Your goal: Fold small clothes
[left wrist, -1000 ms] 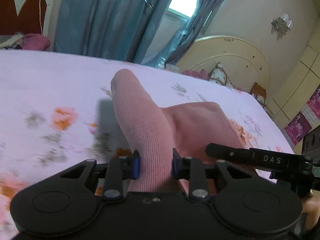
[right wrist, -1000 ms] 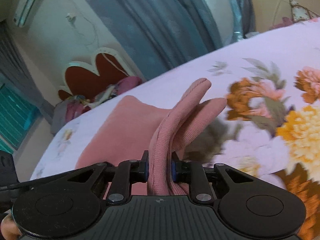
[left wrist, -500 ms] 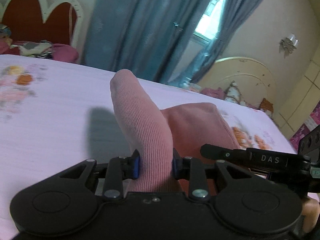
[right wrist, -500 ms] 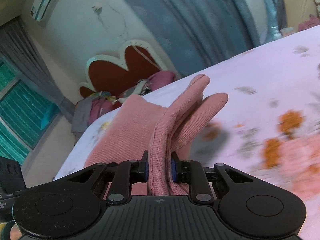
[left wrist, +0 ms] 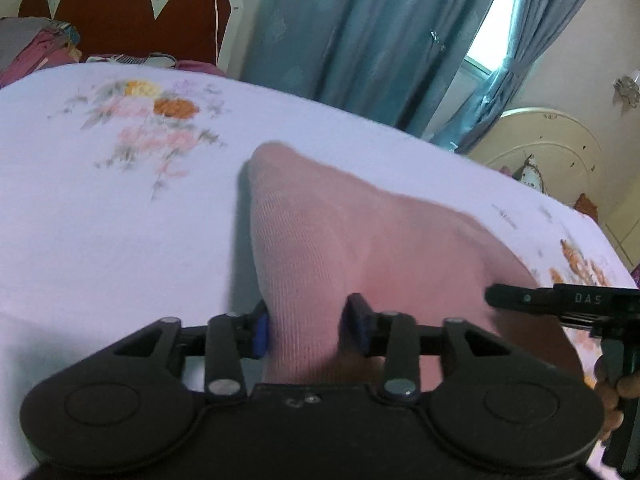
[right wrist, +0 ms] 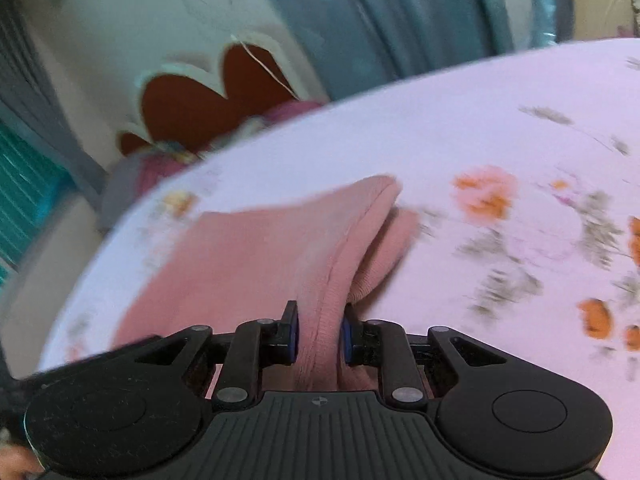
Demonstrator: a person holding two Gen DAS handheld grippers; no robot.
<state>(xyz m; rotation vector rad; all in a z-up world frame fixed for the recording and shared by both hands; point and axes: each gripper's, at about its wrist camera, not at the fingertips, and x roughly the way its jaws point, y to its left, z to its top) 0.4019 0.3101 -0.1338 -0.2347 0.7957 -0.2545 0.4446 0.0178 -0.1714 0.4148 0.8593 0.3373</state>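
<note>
A pink ribbed knit garment (left wrist: 360, 240) lies folded on the flowered bed sheet (left wrist: 120, 220). Its near edge runs up between the jaws of my left gripper (left wrist: 306, 320). Those jaws are opening, and the cloth sags loosely in the wider gap. In the right wrist view the same garment (right wrist: 260, 256) has a doubled edge bunched between the blue pads of my right gripper (right wrist: 320, 320). That gripper still pinches the fabric while its jaws start to ease apart. The black body of the right gripper (left wrist: 560, 300) shows at the right edge of the left wrist view.
The white sheet (right wrist: 500, 120) with orange and pink flowers stretches out on all sides of the garment. A red scalloped headboard (left wrist: 120, 12) with heaped clothes (left wrist: 36, 48) stands at the far end. Blue curtains (left wrist: 360, 40) hang behind the bed. A person's fingers (left wrist: 612, 380) hold the right tool.
Both grippers carried the garment's edge across the bed and down, so the raised fold now lies lower and flatter. The left jaws have spread wider around the cloth.
</note>
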